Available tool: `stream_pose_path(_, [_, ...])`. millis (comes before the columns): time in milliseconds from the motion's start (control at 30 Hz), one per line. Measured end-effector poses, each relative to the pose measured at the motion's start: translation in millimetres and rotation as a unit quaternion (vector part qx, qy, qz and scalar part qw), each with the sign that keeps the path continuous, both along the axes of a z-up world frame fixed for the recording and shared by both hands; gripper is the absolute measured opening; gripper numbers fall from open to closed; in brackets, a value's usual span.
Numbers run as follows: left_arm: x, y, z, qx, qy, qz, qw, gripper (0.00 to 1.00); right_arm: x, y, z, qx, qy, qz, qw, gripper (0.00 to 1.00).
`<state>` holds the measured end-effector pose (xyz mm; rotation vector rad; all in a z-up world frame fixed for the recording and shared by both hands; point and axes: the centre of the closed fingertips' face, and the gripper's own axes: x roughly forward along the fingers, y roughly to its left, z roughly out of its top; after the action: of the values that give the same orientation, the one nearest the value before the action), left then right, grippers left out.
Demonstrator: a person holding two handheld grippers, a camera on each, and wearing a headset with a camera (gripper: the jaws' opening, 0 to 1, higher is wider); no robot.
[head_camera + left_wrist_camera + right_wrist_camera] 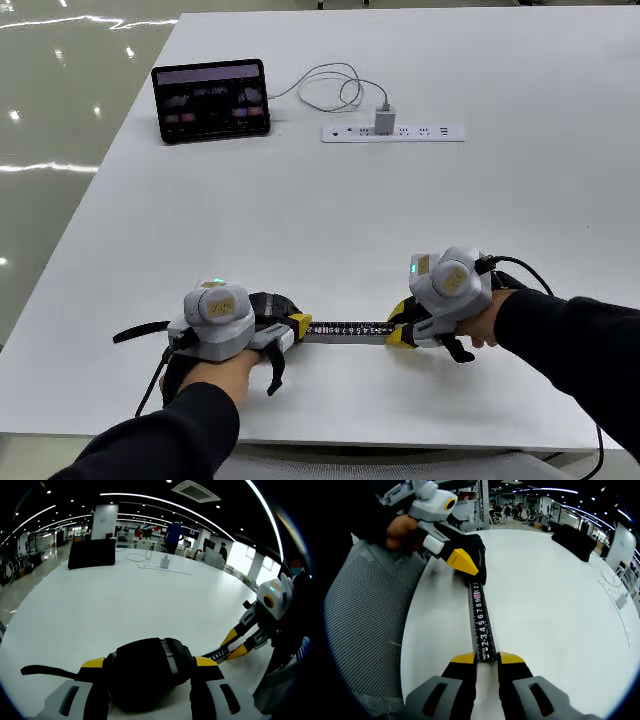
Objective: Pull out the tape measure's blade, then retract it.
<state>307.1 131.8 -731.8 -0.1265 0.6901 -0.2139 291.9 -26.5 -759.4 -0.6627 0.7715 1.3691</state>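
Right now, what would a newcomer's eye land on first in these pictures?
The tape measure blade, stretched flat near the front edge of the white table between the two grippers. The left gripper clamps the black case, and the right gripper pinches the blade's end. Farther back, a tablet stands beside a power strip.

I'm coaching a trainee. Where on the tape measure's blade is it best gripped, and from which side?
Grip the blade at its free tip, coming end-on from the side away from the case. It is a thin flat strip along the table, so jaws close across its narrow width, as the right gripper does; the left gripper clamps the case.
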Motion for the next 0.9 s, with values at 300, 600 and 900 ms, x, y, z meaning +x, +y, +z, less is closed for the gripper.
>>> stream_pose_path(300, [0.1,0.1,0.0,-0.001,0.0,0.0,1.0,0.61,-1.1,5.5,-0.8,0.001,-0.001,0.002,1.0,0.11])
stream_pose_path(600, [0.0,0.0,0.4,-0.001,0.0,0.0,1.0,0.61,-1.3,9.1,-0.6,0.005,-0.001,0.002,1.0,0.11])
stream_pose_path(900, [-0.3,-0.2,0.7,-0.002,0.001,0.0,1.0,0.61,-1.4,12.5,-0.6,0.006,-0.003,0.006,1.0,0.11])
